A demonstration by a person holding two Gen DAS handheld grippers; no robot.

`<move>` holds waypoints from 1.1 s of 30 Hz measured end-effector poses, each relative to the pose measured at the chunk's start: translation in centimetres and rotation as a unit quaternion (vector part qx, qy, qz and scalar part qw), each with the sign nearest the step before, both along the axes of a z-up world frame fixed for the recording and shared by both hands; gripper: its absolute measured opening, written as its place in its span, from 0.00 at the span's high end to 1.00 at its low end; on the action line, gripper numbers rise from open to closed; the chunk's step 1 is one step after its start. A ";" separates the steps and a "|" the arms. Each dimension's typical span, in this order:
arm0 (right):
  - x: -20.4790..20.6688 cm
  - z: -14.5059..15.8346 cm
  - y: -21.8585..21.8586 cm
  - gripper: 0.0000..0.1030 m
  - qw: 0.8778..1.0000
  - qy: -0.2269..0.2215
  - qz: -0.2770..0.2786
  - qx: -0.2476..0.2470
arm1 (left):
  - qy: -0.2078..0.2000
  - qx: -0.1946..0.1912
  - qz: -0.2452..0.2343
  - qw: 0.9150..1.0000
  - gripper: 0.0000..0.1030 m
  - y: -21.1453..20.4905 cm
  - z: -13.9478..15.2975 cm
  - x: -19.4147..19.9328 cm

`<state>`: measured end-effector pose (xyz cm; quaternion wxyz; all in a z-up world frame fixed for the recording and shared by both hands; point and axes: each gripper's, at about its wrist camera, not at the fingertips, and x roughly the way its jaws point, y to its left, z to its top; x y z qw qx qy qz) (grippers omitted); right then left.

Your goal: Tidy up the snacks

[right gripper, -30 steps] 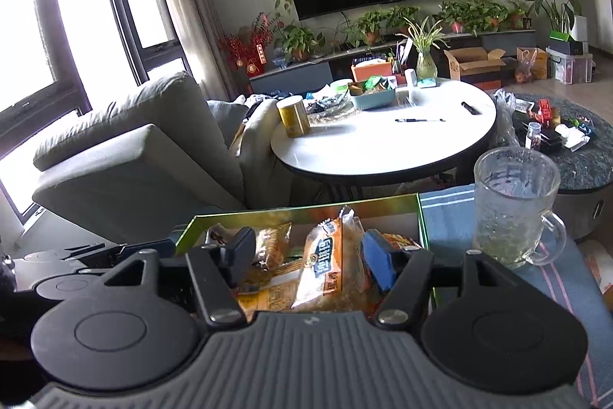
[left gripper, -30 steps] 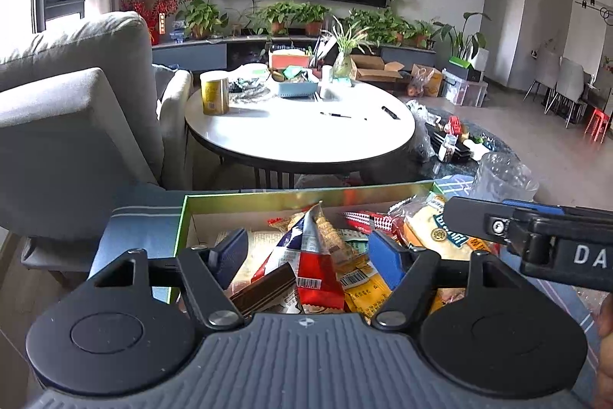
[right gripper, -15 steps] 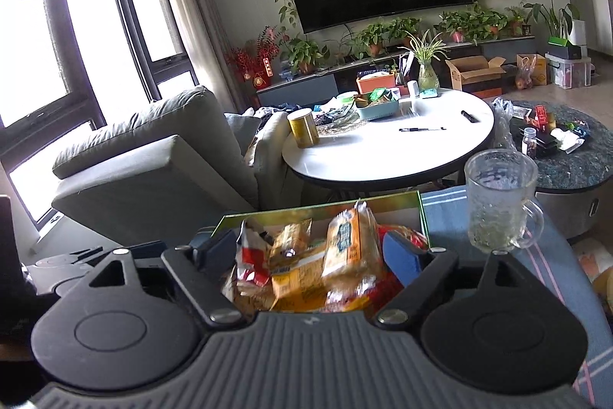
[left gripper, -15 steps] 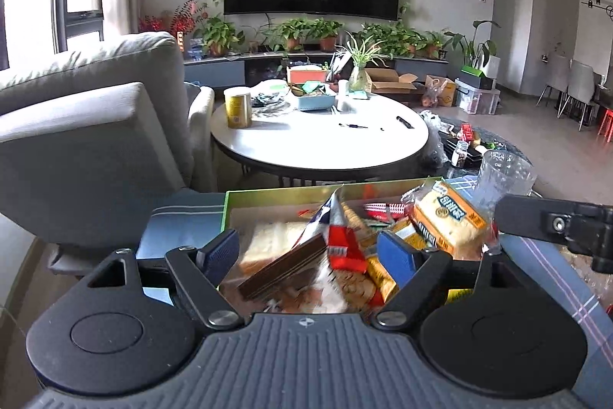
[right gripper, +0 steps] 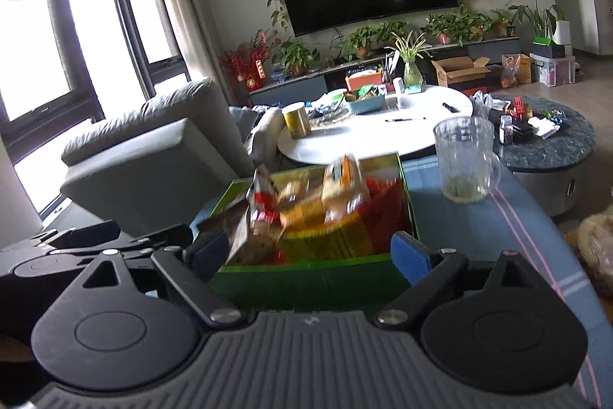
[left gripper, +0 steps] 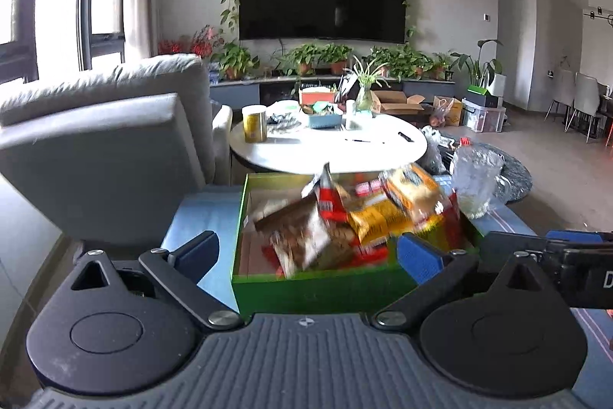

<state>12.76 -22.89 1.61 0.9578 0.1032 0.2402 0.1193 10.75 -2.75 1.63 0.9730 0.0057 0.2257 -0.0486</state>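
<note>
Both tongs (left gripper: 306,252) (right gripper: 308,253) pulled back from snack box (left gripper: 318,290), left jaws opening, empty

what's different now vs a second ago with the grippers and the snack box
Both grippers have pulled back from the green snack box; its near wall now shows. The left gripper had its jaws around the red and brown packets; they are opening wide now, with nothing pinched. The right gripper also stands wider, holding nothing. The snack packets remain in the box, and the glass mug stays beside it.
</note>
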 end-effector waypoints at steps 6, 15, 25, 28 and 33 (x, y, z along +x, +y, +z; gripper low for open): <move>-1.7 -0.3 0.4 0.02 1.000 -0.001 0.003 -0.011 | 0.001 0.007 0.010 1.000 0.02 -0.2 -1.1 -2.4; -3.0 -1.2 1.2 0.02 1.000 0.007 0.015 -0.015 | -0.008 0.009 0.032 0.999 0.02 0.3 -1.2 -4.2; -3.7 -1.0 1.6 0.02 1.000 0.000 0.011 -0.023 | -0.012 0.014 0.032 0.999 0.02 0.5 -1.4 -4.9; -3.7 -1.0 1.7 0.02 1.000 0.002 0.012 -0.023 | -0.011 0.017 0.033 0.999 0.02 0.7 -1.6 -4.9; -3.7 -1.3 1.7 0.02 1.000 0.008 0.013 -0.022 | -0.010 0.017 0.032 0.999 0.02 0.8 -1.8 -4.9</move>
